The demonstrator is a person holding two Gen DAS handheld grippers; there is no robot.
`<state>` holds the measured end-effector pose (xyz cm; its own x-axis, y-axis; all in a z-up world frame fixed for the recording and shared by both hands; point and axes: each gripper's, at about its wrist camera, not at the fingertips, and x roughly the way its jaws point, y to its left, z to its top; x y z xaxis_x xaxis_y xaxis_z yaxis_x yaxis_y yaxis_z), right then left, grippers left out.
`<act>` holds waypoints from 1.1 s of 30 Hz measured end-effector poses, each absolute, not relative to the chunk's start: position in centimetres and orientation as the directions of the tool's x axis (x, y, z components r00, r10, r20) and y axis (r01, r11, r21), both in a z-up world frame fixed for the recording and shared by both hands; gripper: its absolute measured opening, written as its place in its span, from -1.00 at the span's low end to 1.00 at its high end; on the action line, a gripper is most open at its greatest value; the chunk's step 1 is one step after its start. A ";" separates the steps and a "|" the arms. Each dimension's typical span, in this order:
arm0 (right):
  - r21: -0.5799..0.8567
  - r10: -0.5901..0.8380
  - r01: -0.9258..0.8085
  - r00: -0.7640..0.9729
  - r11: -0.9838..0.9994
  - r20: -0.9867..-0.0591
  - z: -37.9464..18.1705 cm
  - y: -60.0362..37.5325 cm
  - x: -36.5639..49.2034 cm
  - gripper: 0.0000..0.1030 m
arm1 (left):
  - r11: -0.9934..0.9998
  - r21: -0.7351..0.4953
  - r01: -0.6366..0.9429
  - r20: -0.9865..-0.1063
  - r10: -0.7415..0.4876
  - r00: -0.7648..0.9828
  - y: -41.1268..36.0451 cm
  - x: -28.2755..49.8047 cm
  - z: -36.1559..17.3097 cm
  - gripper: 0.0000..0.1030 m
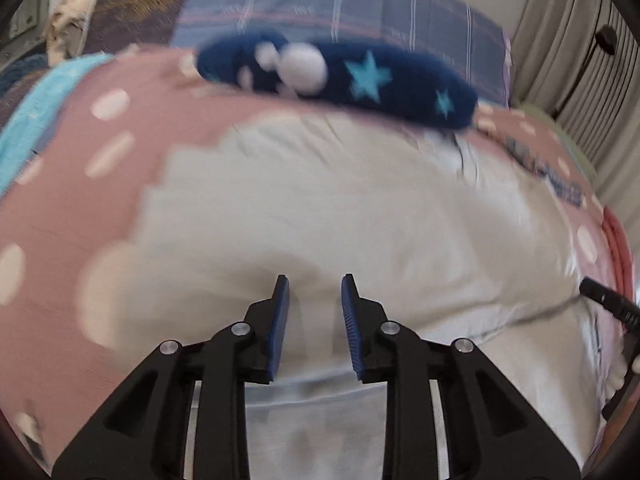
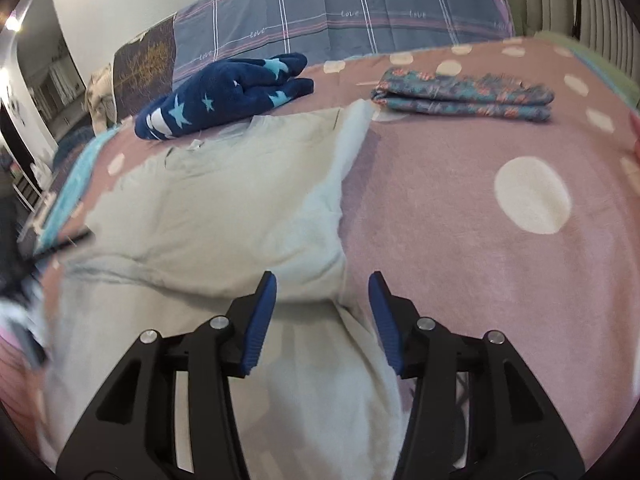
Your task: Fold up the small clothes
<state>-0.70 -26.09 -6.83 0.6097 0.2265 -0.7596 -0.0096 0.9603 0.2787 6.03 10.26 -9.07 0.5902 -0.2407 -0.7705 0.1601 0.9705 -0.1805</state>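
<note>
Left gripper: the left gripper (image 1: 315,280) is hanging over the near part of the white shirt (image 1: 320,208) with its jaws a little way apart and nothing between them; the blue pads (image 1: 280,328) are not pinching any cloth, which I judge suits a release or a fresh reach.
Right gripper: the right gripper (image 2: 322,276) is standing about half open and holding nothing, its gap straddling the right edge of the white shirt (image 2: 224,208), probably so it can pick up that edge.
Shirt: it is lying spread on the pink spotted blanket (image 2: 460,240), with its right part already turned over onto the body, so a fold looks partly made.
Landmark: everything below is being placed from the shirt.
Blue star garment: the blue star garment (image 2: 224,92) is lying bunched just beyond the shirt's far edge, seemingly waiting its turn.
Flowered cloth: the flowered cloth (image 2: 464,96) is sitting folded beyond the shirt and to its right, well apart, likely set aside as finished.
Checked quilt: the checked quilt (image 2: 340,12) is rising behind the blue garment, farther from the shirt.
Blur: the left view is smearing, so fine contact is hard to tell.
</note>
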 end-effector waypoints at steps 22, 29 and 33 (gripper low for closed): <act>0.228 0.120 0.093 0.629 0.969 -0.768 -8.4 -28.5 -1.4 -0.67 | 0.978 -0.043 0.205 -0.751 -0.167 0.639 6.3 5.0 -9.1 -0.17; 0.301 0.212 0.036 0.630 0.953 -0.747 -5.2 -29.4 -3.7 -0.01 | 0.975 -0.083 0.206 -0.752 -0.197 0.629 6.8 5.1 -9.6 -0.14; 0.471 0.327 0.052 0.653 0.880 -0.683 -4.0 -31.5 0.3 0.10 | 0.976 -0.065 0.210 -0.752 -0.186 0.632 6.5 5.0 -9.6 -0.12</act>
